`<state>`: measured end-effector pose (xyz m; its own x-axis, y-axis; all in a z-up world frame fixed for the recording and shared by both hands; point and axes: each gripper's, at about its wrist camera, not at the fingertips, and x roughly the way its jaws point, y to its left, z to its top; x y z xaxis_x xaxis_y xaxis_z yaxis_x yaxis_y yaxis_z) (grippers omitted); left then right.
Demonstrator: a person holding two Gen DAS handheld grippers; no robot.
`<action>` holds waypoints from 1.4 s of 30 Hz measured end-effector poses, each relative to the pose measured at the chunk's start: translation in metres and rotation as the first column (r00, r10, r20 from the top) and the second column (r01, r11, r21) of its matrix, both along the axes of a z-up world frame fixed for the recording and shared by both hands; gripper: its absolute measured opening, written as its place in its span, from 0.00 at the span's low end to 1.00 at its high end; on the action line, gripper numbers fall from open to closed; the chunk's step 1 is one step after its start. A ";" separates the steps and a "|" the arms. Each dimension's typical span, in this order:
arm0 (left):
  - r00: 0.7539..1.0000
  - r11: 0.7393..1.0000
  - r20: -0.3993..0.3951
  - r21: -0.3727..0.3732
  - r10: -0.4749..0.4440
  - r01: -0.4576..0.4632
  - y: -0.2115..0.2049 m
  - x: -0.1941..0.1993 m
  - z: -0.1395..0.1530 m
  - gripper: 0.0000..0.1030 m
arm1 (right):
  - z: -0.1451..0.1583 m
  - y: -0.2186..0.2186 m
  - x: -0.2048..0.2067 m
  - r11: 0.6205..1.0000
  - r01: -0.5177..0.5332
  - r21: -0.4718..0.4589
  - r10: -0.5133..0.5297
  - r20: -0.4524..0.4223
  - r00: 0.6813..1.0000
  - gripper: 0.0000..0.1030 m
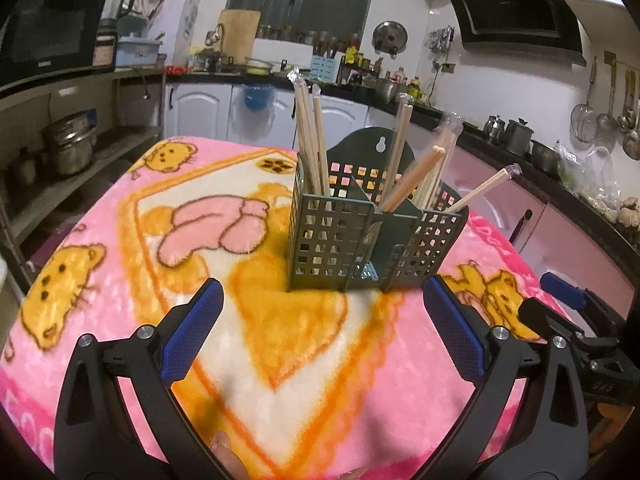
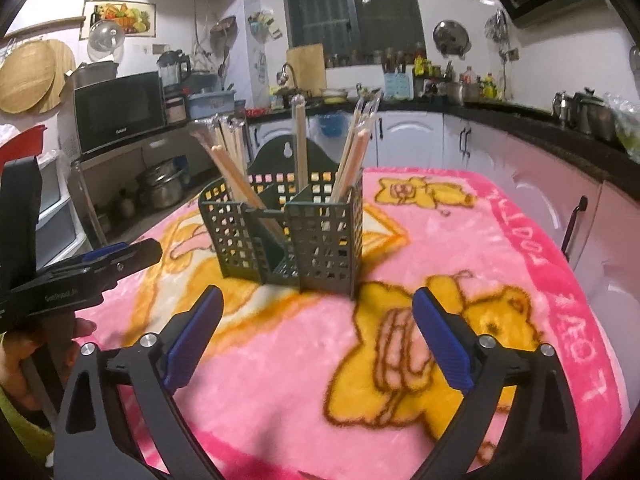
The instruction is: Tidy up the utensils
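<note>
Currently, the surface [image 1: 100, 320] is covered by a pink plush blanket [image 2: 460, 240], and the green perforated caddy [image 1: 340, 240] stands upright near its middle; all positions below are given relative to this caddy.

The caddy has several compartments and a rear hanging tab. Judged from its thin grid walls, it is light, stiff plastic and will tip or slide on the soft blanket if pushed high up. Take hold low on a side wall.

Chopsticks [image 1: 310, 140] stand bundled in the compartments, most in clear sleeves. In the left wrist view one bundle stands nearly upright in the left compartment; the others lean outward to the right. They appear light, rigid and slippery where sleeved; grip mid-shaft, across the pair.

The left gripper [image 1: 324, 320] hovers in front of the caddy, fingers spread wide and holding nothing. The right gripper [image 2: 318, 324] hovers likewise in front of it, fingers wide and empty. No chopstick lies loose beside the caddy.
</note>
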<state>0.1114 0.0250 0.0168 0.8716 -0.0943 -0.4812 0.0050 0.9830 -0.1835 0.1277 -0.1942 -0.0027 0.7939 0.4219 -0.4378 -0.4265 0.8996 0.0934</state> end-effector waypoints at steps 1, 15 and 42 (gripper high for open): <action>1.000 1.000 0.008 0.005 0.005 -0.005 0.000 -0.001 0.000 0.90 | 0.000 0.000 -0.001 1.000 0.002 0.002 -0.002 0.014 1.000 0.92; 0.993 0.999 0.118 0.039 -0.006 0.001 -0.007 -0.013 -0.001 0.90 | 0.000 -0.010 -0.012 0.997 0.066 0.050 -0.073 0.154 0.985 0.94; 0.988 0.998 0.154 0.064 0.015 -0.025 -0.008 -0.016 -0.009 0.90 | -0.010 -0.009 -0.015 0.995 0.096 0.038 -0.101 0.171 0.980 0.94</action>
